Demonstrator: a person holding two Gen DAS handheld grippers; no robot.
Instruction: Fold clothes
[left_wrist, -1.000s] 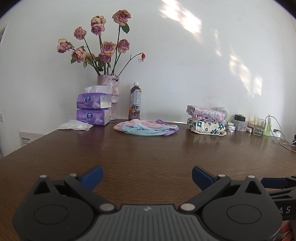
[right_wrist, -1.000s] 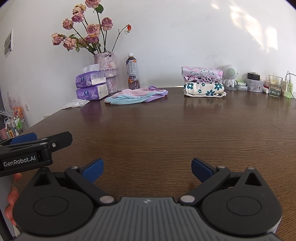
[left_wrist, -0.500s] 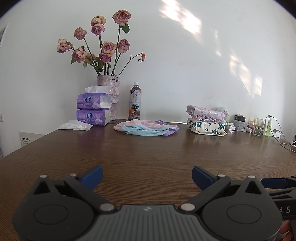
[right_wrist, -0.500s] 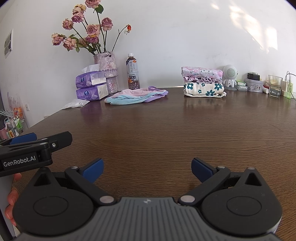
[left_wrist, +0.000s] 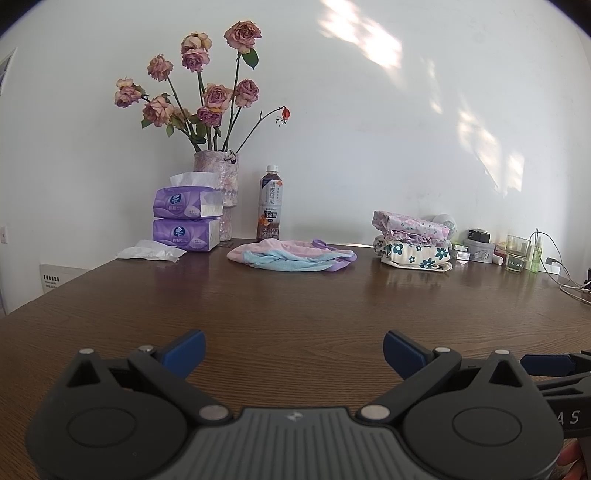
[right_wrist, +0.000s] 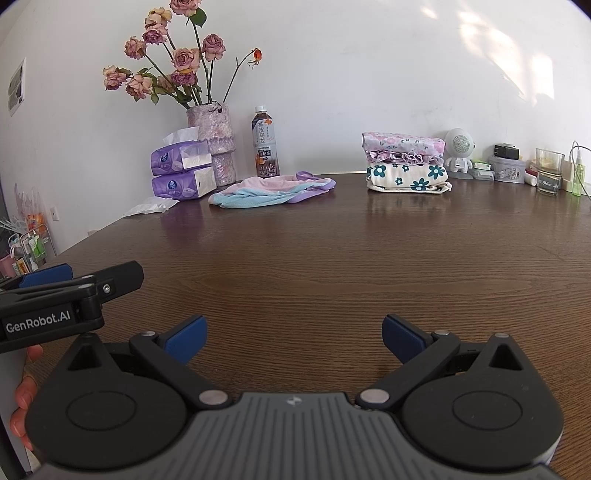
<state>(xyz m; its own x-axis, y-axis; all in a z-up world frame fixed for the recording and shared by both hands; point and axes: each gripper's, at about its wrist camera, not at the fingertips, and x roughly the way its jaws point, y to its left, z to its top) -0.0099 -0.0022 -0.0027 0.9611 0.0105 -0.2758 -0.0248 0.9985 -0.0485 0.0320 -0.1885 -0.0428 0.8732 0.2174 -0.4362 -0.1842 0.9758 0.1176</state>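
Both jaws stand wide and empty, left gripper (left_wrist: 294, 349) and right gripper (right_wrist: 292, 334) low over the near table (right_wrist: 332, 258), so reaching the unfolded pastel garment (right_wrist: 271, 192) by the far wall probably means pinching separate edges, not the bunched middle.

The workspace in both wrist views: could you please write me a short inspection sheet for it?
Surface: brown wooden table, bare in the middle.
Job's things: loose pastel garments heaped at the far edge; folded stack to their right.
Clutter: vase of roses, tissue packs, tea bottle, small robot figure, glass.
Grippers: left gripper and right gripper open, empty, near edge.
Cables: white cable at far right.
Surroundings: white wall, sun patches.
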